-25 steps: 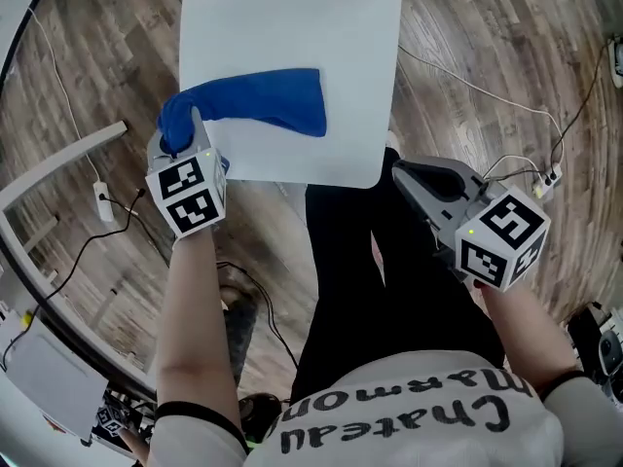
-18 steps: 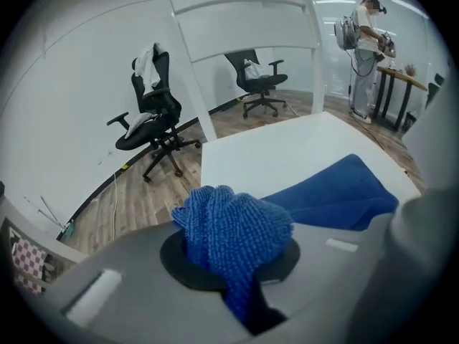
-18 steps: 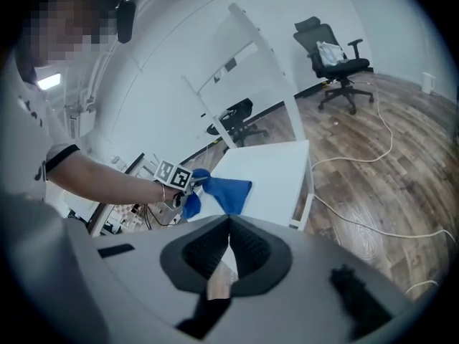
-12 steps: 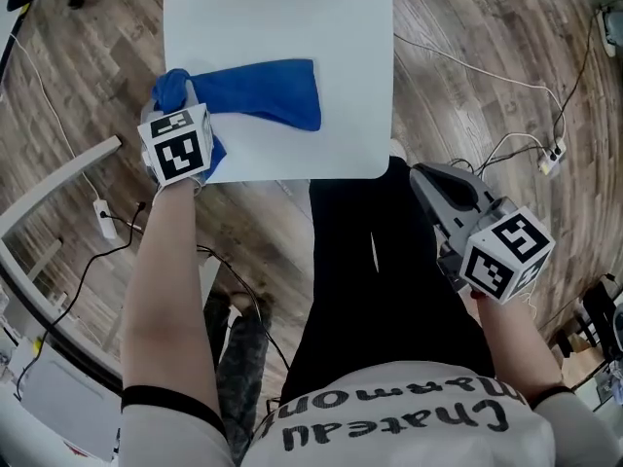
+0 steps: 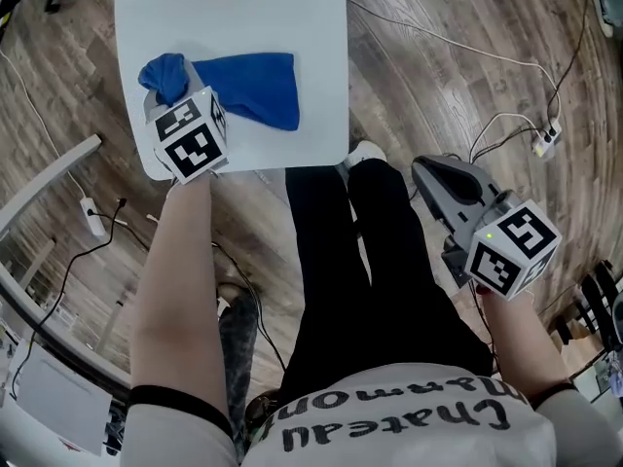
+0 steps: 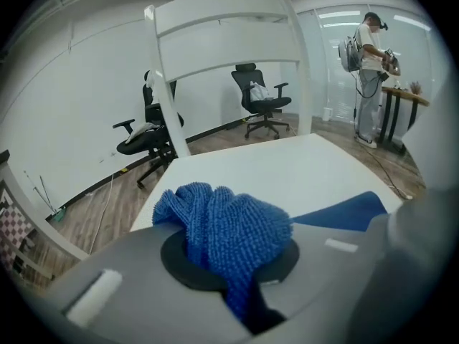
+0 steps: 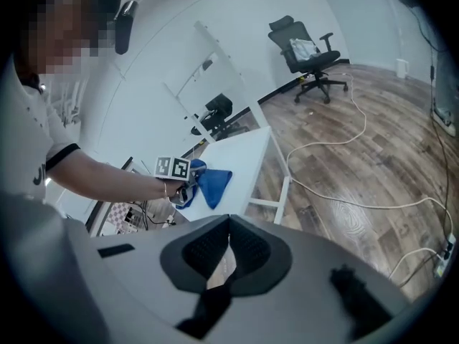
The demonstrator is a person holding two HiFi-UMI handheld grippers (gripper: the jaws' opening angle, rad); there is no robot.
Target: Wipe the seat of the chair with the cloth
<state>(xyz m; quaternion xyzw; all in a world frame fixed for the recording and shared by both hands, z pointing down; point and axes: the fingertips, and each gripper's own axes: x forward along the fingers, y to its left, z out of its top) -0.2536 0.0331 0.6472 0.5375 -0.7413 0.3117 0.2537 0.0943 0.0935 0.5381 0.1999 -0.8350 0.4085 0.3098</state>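
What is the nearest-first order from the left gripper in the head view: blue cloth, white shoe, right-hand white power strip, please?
1. Blue cloth, in the left gripper.
2. White shoe, centre frame.
3. White power strip, far right.

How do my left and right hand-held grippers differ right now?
The left hand-held gripper grips the blue microfibre cloth; the right hand-held gripper holds nothing. The left sits over the white chair seat; the right hangs off it, above the wooden floor. Both have their jaws closed.
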